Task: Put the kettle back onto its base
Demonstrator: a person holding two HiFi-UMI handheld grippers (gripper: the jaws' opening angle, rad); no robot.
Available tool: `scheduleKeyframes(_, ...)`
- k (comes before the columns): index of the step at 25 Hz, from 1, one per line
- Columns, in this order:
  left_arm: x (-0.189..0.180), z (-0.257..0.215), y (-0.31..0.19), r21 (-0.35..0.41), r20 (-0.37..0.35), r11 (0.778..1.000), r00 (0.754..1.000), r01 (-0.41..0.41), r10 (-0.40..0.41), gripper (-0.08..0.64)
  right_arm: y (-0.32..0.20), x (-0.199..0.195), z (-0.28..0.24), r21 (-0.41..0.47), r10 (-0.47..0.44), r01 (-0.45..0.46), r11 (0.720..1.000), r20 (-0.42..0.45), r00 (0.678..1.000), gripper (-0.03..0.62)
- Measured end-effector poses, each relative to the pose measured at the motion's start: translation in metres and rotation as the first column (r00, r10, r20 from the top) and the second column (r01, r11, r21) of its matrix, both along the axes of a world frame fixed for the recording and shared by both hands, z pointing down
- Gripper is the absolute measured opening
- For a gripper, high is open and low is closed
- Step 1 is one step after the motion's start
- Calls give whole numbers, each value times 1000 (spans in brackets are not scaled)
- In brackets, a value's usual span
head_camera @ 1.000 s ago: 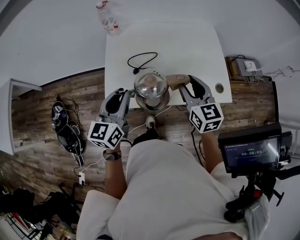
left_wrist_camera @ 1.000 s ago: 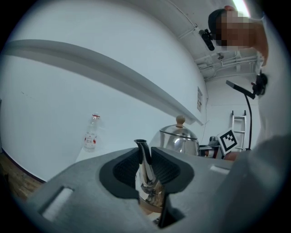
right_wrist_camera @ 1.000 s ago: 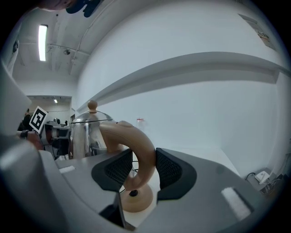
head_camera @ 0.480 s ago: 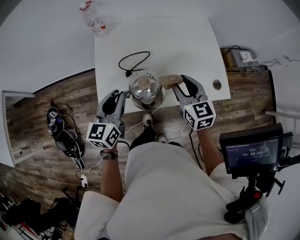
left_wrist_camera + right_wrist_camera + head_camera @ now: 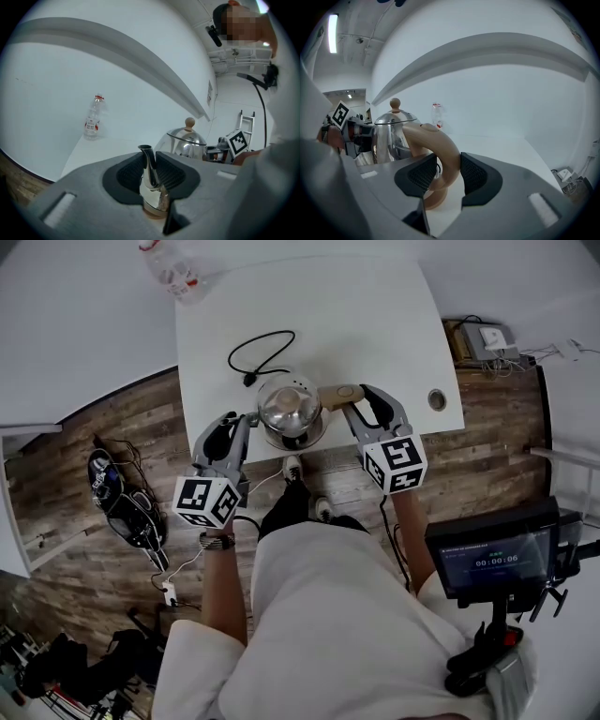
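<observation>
Head view: from above, at some remove, facing steeply down onto tabletop [image 5: 375,324].
Left gripper view: low, close behind own jaws, facing across tabletop toward white wall [image 5: 42,93]; kettle [image 5: 185,145] very near.
Right gripper view: likewise, from kettle's opposite side.
Shared by all three: kettle, tabletop, bottle [image 5: 92,119].

It looks like a test room. A white worktop [image 5: 375,324] stands on a wood floor [image 5: 94,427]. A screen [image 5: 492,559] and wires [image 5: 521,353] are near.
</observation>
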State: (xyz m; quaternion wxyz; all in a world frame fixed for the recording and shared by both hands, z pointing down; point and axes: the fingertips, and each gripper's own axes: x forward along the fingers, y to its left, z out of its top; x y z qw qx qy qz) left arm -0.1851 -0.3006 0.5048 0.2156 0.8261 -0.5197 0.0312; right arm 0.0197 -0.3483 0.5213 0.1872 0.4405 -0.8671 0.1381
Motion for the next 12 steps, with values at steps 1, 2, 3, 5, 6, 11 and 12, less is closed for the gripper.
scheduleKeyframes(1,0,2,-1,-2,1,1000,1000,-1,1,87,0,0,2,-4,1,-1,1000,-4,1000,158)
scheduleKeyframes(2,0,3,-2,-5,3,1000,1000,-2,2,87,1,0,4,-8,1,-2,1000,-7,1000,158)
scheduleKeyframes(3,0,5,-2,-8,3,1000,1000,-3,3,87,1,1,6,-13,2,-2,1000,-10,1000,158)
scheduleKeyframes(5,0,8,-4,-15,3,1000,1000,-5,6,86,2,1,10,-21,3,-3,1000,-18,1000,158)
scheduleKeyframes(6,1,10,-5,-18,3,1000,1000,-7,7,86,2,2,12,-24,4,-4,1000,-21,1000,158)
scheduleKeyframes(11,2,22,-8,-33,3,999,1000,-13,13,86,2,4,24,-43,12,-14,999,-32,999,158)
scheduleKeyframes(12,2,23,-9,-36,2,999,1000,-13,13,86,2,4,25,-46,14,-16,999,-33,999,158)
